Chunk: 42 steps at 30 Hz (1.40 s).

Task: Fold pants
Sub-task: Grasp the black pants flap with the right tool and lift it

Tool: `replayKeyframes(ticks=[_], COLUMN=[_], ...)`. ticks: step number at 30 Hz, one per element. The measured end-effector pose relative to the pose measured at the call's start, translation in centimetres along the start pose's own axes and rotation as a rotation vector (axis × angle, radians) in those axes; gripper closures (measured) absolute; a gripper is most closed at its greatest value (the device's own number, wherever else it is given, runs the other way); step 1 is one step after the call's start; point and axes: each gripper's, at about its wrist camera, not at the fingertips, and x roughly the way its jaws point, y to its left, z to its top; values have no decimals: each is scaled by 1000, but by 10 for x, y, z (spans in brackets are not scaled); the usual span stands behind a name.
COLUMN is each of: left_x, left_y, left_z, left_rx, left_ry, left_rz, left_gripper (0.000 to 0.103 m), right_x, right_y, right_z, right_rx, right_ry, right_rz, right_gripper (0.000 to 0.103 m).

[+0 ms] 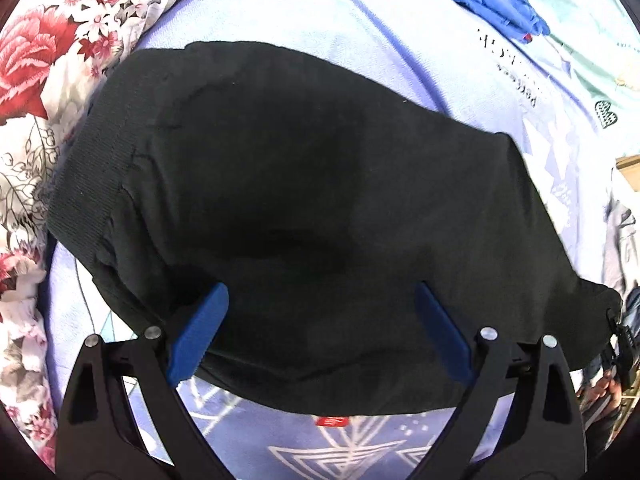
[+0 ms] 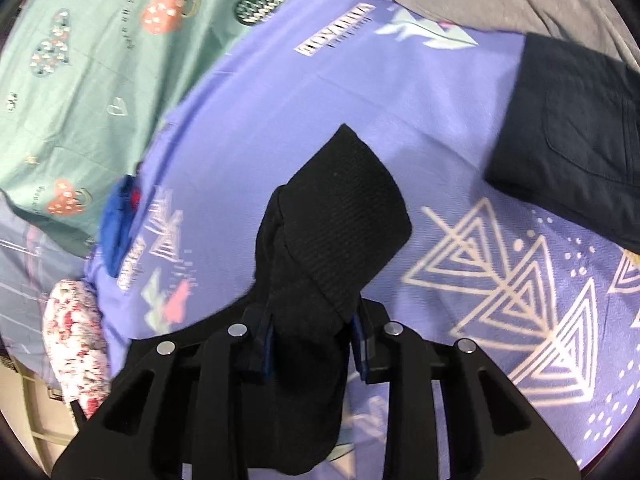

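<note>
I see the black pants (image 1: 304, 216) spread on the purple bedsheet (image 1: 360, 12). My right gripper (image 2: 312, 340) pinches their ribbed cuff (image 2: 352, 216); my left gripper (image 1: 320, 332) stands wide open above the near edge, holding nothing. I should carry the cuff across slowly, keeping edges aligned.

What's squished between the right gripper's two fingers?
The black pants' ribbed cuff end, pinched by the right gripper; the right wrist view shows it.

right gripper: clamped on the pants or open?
Clamped. In the right wrist view the right gripper has both blue pads pressed against a bunched black pants cuff, which stands above the purple sheet.
</note>
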Motion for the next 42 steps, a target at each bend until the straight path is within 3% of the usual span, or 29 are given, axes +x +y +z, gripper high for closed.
replayKeyframes(ticks=[17, 36, 42], left_x=[-2, -6, -5], left_y=[2, 8, 7], left_z=[-12, -17, -18], left_rx=[41, 51, 68], left_ry=[2, 1, 5], left_rz=[-14, -39, -36], left_gripper=[8, 8, 8], right_x=[-15, 28, 44], right_y=[108, 191, 211], right_z=[-29, -84, -102], right_rx=[-176, -310, -360], right_ry=[28, 173, 212], right_rz=[146, 256, 256], right_gripper=[73, 73, 73])
